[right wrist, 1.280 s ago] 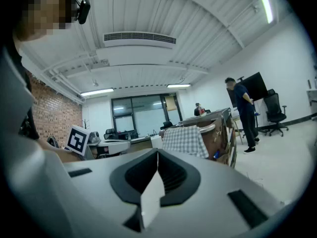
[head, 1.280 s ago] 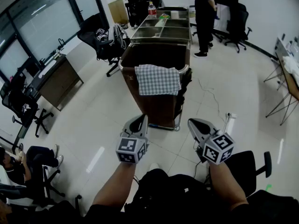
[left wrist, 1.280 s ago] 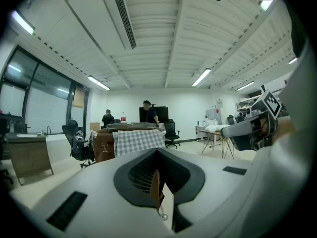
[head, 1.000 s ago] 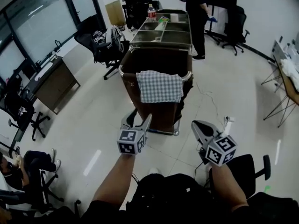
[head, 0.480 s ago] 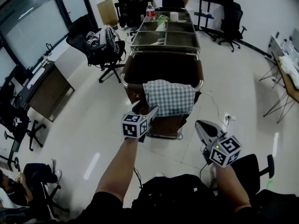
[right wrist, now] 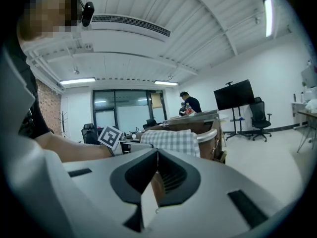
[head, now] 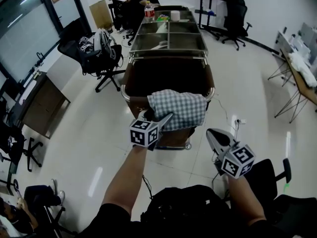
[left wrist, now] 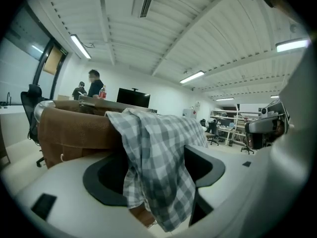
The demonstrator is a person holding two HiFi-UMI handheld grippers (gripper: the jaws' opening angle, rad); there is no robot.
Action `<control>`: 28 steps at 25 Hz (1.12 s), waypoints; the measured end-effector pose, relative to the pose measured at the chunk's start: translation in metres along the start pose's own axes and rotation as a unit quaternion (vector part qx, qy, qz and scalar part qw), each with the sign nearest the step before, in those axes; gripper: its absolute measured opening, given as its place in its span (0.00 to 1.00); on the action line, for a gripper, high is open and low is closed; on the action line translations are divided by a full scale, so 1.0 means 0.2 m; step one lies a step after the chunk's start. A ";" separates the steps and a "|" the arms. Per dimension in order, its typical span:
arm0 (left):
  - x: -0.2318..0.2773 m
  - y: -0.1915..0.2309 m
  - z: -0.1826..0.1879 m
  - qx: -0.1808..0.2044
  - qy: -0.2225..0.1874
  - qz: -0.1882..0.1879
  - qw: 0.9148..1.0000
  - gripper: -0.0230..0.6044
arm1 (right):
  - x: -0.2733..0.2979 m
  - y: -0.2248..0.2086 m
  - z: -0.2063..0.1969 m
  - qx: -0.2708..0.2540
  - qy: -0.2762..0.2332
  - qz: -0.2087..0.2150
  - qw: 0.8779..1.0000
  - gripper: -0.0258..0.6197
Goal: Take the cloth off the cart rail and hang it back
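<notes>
My left tool [head: 157, 116] is up at the checked cloth [head: 181, 108]. Its jaws have just been opening and now stand wide apart. 1 end of the cloth hangs between them, not pinched. The cloth lies over the near rail [head: 124, 95] of the brown cart [head: 168, 76]. My right tool [head: 214, 134] is lower, apart from the cart, jaws together.
</notes>
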State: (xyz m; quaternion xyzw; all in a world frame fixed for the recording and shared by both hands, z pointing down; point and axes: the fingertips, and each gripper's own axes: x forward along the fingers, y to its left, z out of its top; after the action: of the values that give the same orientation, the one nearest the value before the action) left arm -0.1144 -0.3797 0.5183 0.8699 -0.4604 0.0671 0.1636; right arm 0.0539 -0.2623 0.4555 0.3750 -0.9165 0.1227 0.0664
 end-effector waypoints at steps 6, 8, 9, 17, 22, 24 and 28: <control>0.08 -0.06 0.01 0.015 0.011 -0.015 1.000 0.48 | -0.02 -0.04 0.00 -0.001 -0.001 -0.012 1.000 0.07; 0.07 -0.04 0.02 0.015 0.004 0.002 1.000 0.38 | -0.04 -0.05 0.00 -0.001 0.000 -0.014 1.000 0.07; 0.06 -0.04 0.03 0.015 0.001 0.009 1.000 0.32 | -0.05 -0.06 0.00 -0.001 0.000 -0.015 1.000 0.07; 0.00 -0.10 0.09 0.030 -0.010 0.035 0.999 0.09 | -0.11 -0.06 0.00 0.001 -0.004 -0.006 1.000 0.07; -0.08 -0.18 0.14 0.055 -0.012 0.063 0.996 0.08 | -0.16 -0.03 0.01 0.000 -0.007 0.012 1.000 0.07; -0.12 -0.23 0.16 0.060 -0.017 0.067 0.996 0.08 | -0.20 -0.02 0.01 0.000 -0.009 0.016 1.000 0.07; -0.19 -0.32 0.19 0.064 -0.025 0.077 0.995 0.08 | -0.28 0.01 0.01 -0.001 -0.012 0.026 1.000 0.07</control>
State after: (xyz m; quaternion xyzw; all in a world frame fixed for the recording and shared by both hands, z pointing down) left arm -0.0844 -0.3293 0.4571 0.8421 -0.5244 0.0873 0.0910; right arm 0.0933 -0.2241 0.4413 0.3527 -0.9266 0.1189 0.0529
